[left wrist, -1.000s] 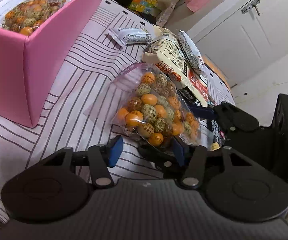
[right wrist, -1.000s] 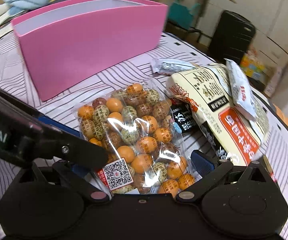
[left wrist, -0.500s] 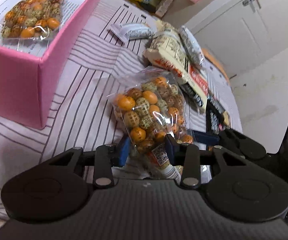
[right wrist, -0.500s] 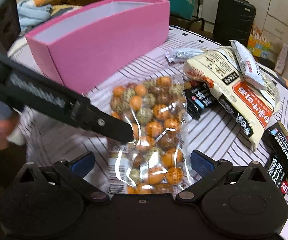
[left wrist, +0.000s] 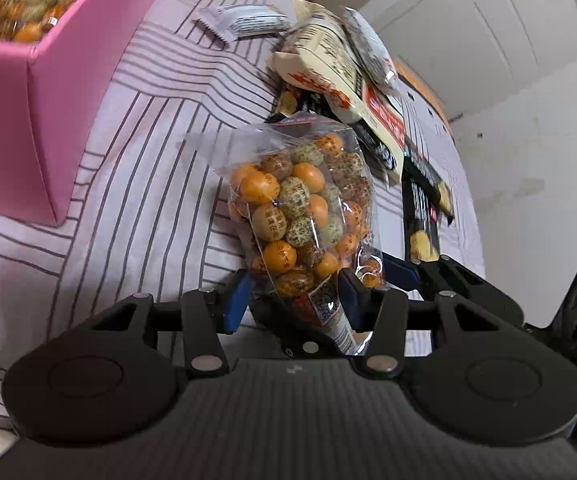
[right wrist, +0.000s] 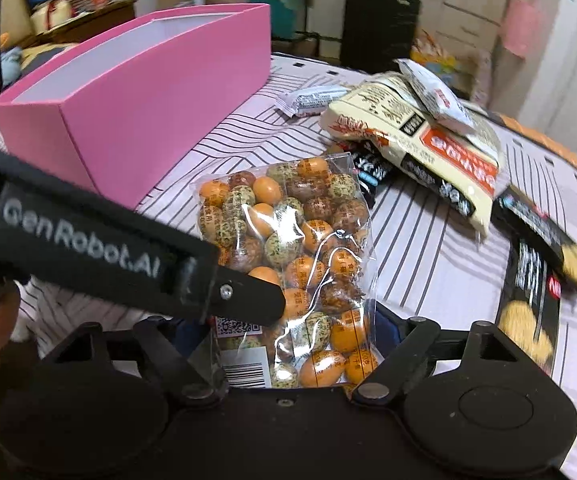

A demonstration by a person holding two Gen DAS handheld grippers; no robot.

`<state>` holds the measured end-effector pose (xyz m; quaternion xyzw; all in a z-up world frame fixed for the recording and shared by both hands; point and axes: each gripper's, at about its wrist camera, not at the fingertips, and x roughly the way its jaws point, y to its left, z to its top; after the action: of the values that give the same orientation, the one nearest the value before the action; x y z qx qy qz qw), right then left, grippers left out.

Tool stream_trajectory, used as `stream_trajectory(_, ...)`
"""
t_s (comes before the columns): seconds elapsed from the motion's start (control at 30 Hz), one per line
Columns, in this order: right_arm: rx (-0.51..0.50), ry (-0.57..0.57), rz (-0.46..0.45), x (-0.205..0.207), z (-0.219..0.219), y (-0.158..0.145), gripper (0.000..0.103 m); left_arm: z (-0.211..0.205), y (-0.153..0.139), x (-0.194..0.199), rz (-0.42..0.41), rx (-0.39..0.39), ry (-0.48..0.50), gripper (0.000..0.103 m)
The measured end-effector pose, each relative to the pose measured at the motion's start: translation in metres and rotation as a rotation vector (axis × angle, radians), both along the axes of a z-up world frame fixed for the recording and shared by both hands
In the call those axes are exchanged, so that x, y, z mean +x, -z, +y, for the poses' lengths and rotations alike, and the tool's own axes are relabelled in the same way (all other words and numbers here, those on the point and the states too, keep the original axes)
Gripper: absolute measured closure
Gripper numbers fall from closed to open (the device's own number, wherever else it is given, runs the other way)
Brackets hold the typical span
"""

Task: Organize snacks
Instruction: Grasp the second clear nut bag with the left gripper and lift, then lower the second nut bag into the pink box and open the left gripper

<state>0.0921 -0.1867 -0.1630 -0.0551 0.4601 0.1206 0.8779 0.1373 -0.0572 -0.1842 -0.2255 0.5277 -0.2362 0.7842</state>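
Note:
A clear bag of orange, green and brown candy balls (left wrist: 304,216) stands tilted above the striped cloth. My left gripper (left wrist: 294,294) is shut on its lower end. In the right wrist view the same bag (right wrist: 300,256) lies between the spread fingers of my right gripper (right wrist: 284,344), which is open; the left gripper's black finger (right wrist: 192,276) crosses in front of the bag. A pink box (left wrist: 28,112) stands at the left with another candy bag (left wrist: 28,12) inside. The box also shows in the right wrist view (right wrist: 140,104).
A pile of snack packs lies beyond the bag: a large cream and red pack (right wrist: 420,136), a small white pack (right wrist: 432,96), a silver bar (right wrist: 312,98), and black packs (right wrist: 528,280) at the right. The striped cloth (left wrist: 148,184) covers the table.
My left gripper has shut on the candy bag's lower end and lifted it from lying flat to standing tilted. My right gripper stays open around it and has drawn back a little.

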Motion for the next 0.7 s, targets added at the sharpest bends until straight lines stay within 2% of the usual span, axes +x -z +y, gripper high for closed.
stream_trajectory(0.2,0.02,0.035,0.044,-0.011,0.0,-0.018,0.017,0.0,-0.018,-0.009,0.01,0.05,0.065,0.057)
stream_trajectory(0.43,0.084,-0.005,0.121,-0.02,0.006,-0.041,0.017,0.008,-0.045,-0.023,0.066,0.068,0.096,0.057)
stream_trajectory(0.53,0.093,-0.038,0.103,-0.029,0.013,-0.058,0.017,0.014,-0.058,-0.032,0.067,0.092,0.111,0.057)
stream_trajectory(0.7,0.089,-0.083,0.047,-0.034,0.024,-0.09,0.02,0.032,-0.081,-0.045,0.044,0.054,0.088,0.057)
